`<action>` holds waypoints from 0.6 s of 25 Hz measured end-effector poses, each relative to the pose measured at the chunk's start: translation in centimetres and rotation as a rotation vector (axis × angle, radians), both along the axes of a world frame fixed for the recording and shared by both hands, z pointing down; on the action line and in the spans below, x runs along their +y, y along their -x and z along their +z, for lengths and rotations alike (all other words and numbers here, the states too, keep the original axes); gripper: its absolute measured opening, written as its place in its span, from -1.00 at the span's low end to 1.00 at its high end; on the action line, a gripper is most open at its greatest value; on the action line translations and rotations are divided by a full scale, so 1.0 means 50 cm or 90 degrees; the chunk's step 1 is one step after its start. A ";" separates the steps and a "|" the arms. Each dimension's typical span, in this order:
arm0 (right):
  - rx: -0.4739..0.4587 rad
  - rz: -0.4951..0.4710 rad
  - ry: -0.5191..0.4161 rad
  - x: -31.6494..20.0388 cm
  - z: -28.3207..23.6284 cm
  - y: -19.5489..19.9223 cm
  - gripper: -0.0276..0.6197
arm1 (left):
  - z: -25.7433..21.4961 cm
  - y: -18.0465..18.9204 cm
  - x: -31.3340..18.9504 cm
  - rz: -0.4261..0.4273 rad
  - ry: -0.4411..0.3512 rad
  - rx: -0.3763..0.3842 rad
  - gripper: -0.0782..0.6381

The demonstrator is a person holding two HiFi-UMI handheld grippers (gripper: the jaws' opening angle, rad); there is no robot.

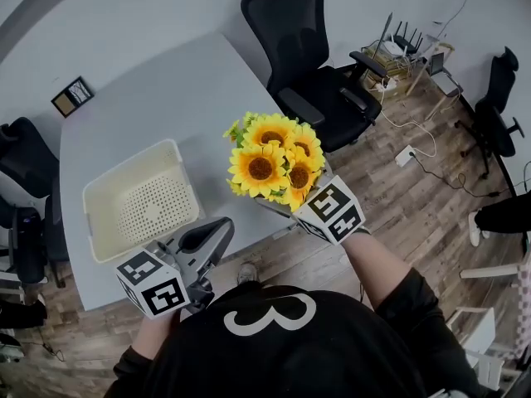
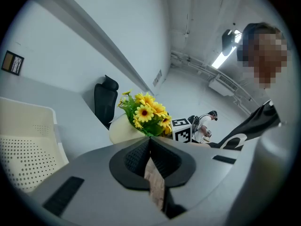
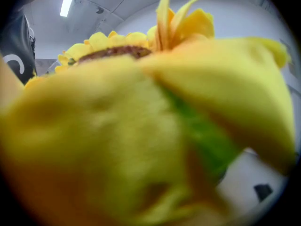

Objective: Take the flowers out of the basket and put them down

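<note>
The flowers (image 1: 274,160), a bunch of yellow sunflower heads with green leaves, were outside the basket (image 1: 129,166) and raised above the near right corner of the table (image 1: 166,89). The right gripper (image 1: 299,208) carried the bunch at its front end, with the marker cube just behind the blooms. In the right gripper view, blurred petals and a green leaf filled the frame and covered the jaws. The cream basket, with a perforated base, stood on the near left part of the tabletop, apart from the bunch. The left gripper (image 1: 217,229) was at the near edge of the tabletop, just beside the basket's near right corner. Its jaws were closed tip to tip with nothing between them, as the left gripper view confirmed. A black office chair (image 1: 311,65) stood beyond the table's right edge on the wooden floor (image 1: 398,214).
</note>
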State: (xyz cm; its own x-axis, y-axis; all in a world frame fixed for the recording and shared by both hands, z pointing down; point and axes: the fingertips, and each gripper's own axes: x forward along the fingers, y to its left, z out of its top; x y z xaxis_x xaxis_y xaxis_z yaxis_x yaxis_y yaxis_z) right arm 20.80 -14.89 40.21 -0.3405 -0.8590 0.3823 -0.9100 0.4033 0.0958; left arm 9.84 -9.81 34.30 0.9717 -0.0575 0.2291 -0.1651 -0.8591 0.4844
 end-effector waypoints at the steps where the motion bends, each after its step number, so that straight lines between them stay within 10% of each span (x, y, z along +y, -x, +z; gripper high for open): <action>1: 0.004 0.002 0.006 -0.007 0.010 0.001 0.59 | 0.004 0.001 -0.007 0.002 0.004 -0.002 -0.75; 15: 0.022 -0.004 0.103 -0.103 0.167 0.035 0.59 | 0.042 0.053 -0.104 -0.012 0.044 -0.031 -0.75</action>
